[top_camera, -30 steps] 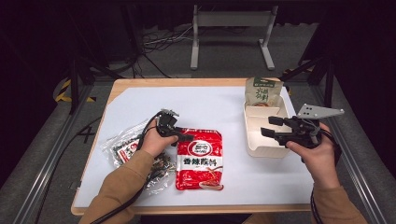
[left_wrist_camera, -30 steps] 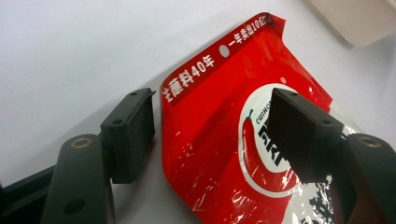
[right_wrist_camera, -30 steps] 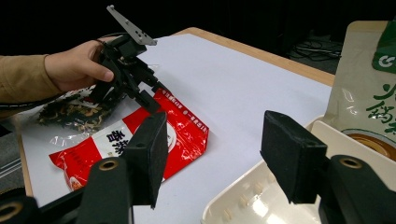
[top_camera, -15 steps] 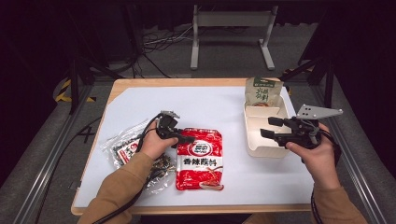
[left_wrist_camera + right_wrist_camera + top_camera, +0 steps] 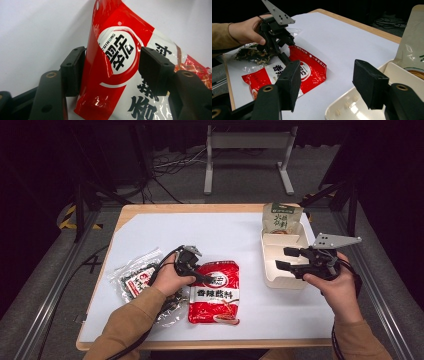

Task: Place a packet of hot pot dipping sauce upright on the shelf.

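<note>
The red snack packet [image 5: 216,292] is lying on the white table cover [image 5: 225,235], its upper corner raised and creased between the pads of the left gripper [image 5: 110,72], which have just been closing on it. The right gripper [image 5: 287,259] is held wide open over the cream tray [image 5: 280,281]

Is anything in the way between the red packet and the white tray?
Nothing visible is. Bare white table lies between the red packet, gripped by the left gripper, and the tray. The right gripper hovers over the tray.
</note>
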Motion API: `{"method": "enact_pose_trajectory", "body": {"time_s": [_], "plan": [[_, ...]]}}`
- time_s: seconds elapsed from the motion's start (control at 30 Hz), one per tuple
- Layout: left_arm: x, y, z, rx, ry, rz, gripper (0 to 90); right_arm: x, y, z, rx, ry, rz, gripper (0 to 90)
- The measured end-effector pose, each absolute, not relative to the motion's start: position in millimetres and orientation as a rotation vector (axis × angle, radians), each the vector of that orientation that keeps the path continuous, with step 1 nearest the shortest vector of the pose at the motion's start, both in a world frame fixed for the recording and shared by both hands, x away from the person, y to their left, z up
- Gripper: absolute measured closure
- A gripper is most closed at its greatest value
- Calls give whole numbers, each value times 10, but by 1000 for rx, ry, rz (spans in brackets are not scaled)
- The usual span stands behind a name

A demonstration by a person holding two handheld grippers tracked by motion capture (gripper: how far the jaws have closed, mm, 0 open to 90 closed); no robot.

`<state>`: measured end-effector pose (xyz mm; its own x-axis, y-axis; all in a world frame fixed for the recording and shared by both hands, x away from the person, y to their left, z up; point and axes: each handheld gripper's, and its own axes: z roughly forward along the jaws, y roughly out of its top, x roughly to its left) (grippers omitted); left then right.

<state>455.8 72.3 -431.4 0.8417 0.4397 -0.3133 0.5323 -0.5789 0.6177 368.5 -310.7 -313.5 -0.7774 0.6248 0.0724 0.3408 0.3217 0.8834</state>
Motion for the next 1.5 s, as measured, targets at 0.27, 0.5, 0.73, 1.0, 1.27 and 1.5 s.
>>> {"method": "enact_pose_trajectory", "body": {"time_s": [0.27,0.5,0.73,1.0,1.27,1.5], "plan": [[4588,713,-4373,2322,739,-87,634,3688,-3111,-3141,864,2310,1432,403],[4601,734,-4373,2339,736,-48,859,3687,-3105,-3145,851,2316,1414,418],[4570,741,-4294,2315,759,-60,885,3685,-3102,-3149,848,2316,1403,427],[4474,802,-4017,2240,763,-104,886,3656,-3093,-3119,833,2311,1403,427],[4302,813,-3712,2216,669,-61,887,3634,-3102,-3084,832,2301,1412,427],[4078,842,-3449,2194,581,-25,889,3599,-3114,-3039,820,2287,1416,427]]}}
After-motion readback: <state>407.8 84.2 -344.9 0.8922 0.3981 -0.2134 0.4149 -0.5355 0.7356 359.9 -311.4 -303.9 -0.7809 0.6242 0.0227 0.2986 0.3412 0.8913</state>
